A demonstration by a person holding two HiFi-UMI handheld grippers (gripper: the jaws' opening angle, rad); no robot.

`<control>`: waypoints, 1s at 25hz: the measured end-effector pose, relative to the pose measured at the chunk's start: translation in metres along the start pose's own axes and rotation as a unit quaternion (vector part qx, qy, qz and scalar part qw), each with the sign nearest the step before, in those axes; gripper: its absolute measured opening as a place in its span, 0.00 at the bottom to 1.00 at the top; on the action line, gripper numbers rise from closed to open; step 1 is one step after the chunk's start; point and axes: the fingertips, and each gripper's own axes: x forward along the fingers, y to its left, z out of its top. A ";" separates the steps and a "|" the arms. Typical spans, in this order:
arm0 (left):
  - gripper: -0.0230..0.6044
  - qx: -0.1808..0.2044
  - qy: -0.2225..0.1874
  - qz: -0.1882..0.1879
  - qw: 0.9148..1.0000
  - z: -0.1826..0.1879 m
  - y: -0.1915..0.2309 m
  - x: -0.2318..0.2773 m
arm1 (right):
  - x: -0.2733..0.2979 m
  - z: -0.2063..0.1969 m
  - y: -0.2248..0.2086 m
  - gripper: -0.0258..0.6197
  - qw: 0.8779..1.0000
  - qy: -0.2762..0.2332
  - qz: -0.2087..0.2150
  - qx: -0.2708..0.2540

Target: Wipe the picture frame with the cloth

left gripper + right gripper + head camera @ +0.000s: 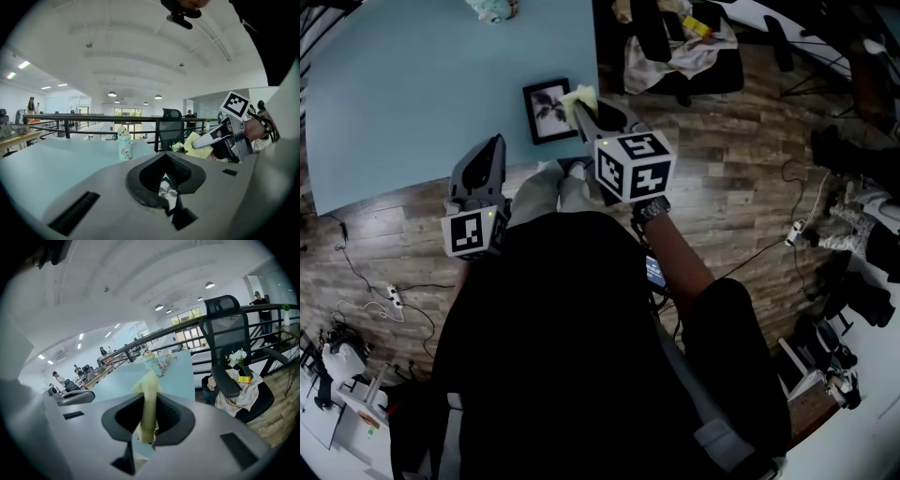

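Right gripper [584,114] of mine is pinching the soft yellow cloth [578,96] over the right edge of the small black picture frame [546,112]. That frame is lying on the light blue table [412,94], top middle. My left gripper [494,150] is hanging closed and empty, lower left of it.

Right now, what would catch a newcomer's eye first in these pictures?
The yellow cloth pinched in the right gripper, at the right edge of the black picture frame, which lies near the front edge of the blue table. Then the left gripper, shut and empty, hanging nearer the person.
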 end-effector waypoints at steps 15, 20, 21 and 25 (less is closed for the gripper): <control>0.03 0.001 -0.078 0.017 0.997 0.048 -0.015 -0.051 | -0.087 0.057 0.072 0.13 0.984 -0.150 0.052 -0.076; 0.03 0.000 -0.100 0.016 0.995 0.067 -0.023 -0.057 | -0.105 0.061 0.083 0.13 0.979 -0.179 0.046 -0.081; 0.03 0.000 -0.103 0.014 0.995 0.070 -0.024 -0.056 | -0.106 0.062 0.082 0.13 0.979 -0.182 0.044 -0.081; 0.03 0.015 -0.112 -0.002 0.994 0.074 -0.029 -0.053 | -0.109 0.064 0.079 0.13 0.978 -0.191 0.038 -0.068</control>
